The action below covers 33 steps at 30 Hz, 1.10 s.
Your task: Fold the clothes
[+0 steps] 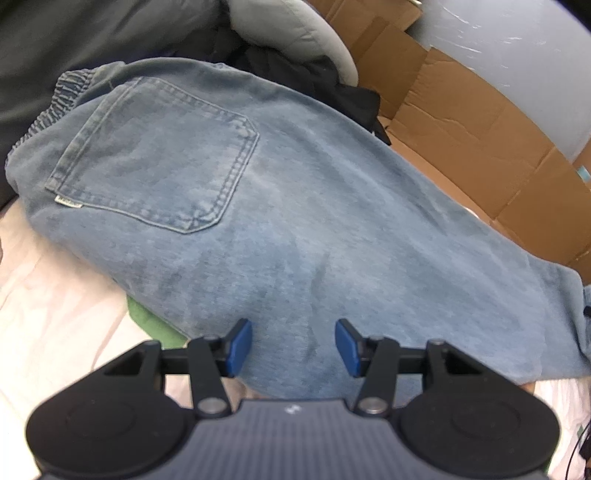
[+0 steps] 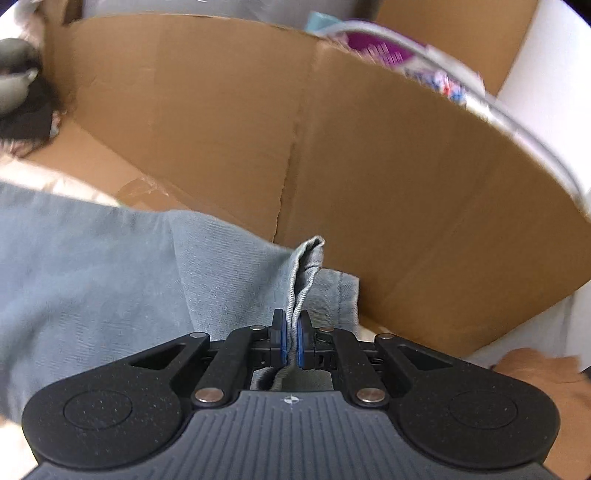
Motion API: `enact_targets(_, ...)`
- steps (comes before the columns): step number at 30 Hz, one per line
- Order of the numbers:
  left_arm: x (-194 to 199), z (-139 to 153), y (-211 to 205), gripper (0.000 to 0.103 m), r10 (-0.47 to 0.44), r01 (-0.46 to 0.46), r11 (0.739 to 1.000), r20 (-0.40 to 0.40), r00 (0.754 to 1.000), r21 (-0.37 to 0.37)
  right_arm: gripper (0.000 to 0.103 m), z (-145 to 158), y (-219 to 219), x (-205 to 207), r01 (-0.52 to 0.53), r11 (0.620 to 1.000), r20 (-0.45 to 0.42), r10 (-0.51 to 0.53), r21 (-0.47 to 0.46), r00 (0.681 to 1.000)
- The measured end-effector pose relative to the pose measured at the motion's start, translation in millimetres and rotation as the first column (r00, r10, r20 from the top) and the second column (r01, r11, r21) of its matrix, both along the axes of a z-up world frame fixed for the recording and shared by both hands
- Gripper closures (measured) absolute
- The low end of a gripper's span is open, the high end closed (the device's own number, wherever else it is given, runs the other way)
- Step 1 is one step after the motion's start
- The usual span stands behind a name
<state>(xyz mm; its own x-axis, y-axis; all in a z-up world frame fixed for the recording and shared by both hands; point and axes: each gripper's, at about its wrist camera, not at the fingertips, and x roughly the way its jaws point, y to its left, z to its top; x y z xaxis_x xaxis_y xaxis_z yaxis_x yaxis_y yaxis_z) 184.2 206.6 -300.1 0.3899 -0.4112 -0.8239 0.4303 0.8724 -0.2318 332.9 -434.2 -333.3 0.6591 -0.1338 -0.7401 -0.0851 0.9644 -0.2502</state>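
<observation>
Denim jeans (image 1: pixel 280 206) spread flat, back pocket (image 1: pixel 159 158) up. Left gripper (image 1: pixel 293 347) jaws apart above fabric, gripping nothing. Right gripper (image 2: pixel 291 339) clamped on jeans hem (image 2: pixel 306 269), cardboard box (image 2: pixel 369 147) behind.

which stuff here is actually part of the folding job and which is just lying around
Part of the job:
- jeans, spread out, back pocket up
- right gripper, shut on a bunched edge of the denim
- left gripper, open above the jeans

Just lying about:
- cardboard box
- grey garment
- dark garment
- green cloth under the jeans
</observation>
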Motion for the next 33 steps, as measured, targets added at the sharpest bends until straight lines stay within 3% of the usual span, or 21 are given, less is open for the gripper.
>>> enact_targets(8, 0.9, -1.0, -2.1, 0.05, -0.003, 0.003, 1.0, 0.004, 1.0, 0.008, 0.099, -5.7, -29.3, 22.2, 0.089, 0.995, -0.023, -0.088, 0.04, 0.996)
enact_targets(16, -0.2, -1.1, -2.8, 0.05, -0.006, 0.006, 1.0, 0.005, 1.0, 0.012, 0.099, -4.6, -46.9, 36.4, 0.104, 0.991, -0.034, -0.102, 0.082, 0.994)
enact_targets(22, 1.7, -1.2, -2.7, 0.05, -0.011, 0.011, 1.0, 0.006, 1.0, 0.021, 0.098, -16.4, -46.2, 44.8, 0.118, 0.991, -0.051, -0.115, 0.062, 0.992)
enact_targets(25, -0.1, 0.3, -1.6, 0.05, -0.011, 0.011, 1.0, 0.006, 1.0, 0.02, 0.088, -16.0, -47.8, 45.9, 0.123, 0.99, -0.065, -0.119, 0.07, 0.991)
enact_targets(27, -1.8, 1.6, -0.7, 0.05, -0.013, 0.013, 1.0, 0.007, 1.0, 0.019, 0.071, -5.8, -50.4, 39.6, 0.128, 0.987, -0.052, -0.124, 0.096, 0.991)
enact_targets(29, -4.5, 2.5, 0.6, 0.05, -0.018, 0.018, 1.0, 0.003, 1.0, 0.017, 0.065, 6.6, -50.4, 28.7, 0.12, 0.988, -0.038, -0.117, 0.101, 0.992)
enact_targets(33, -10.6, 4.3, 1.9, 0.05, -0.026, 0.026, 1.0, -0.013, 1.0, 0.012, 0.064, 31.5, -47.2, -5.9, 0.081, 0.99, -0.017, -0.08, 0.116, 0.997)
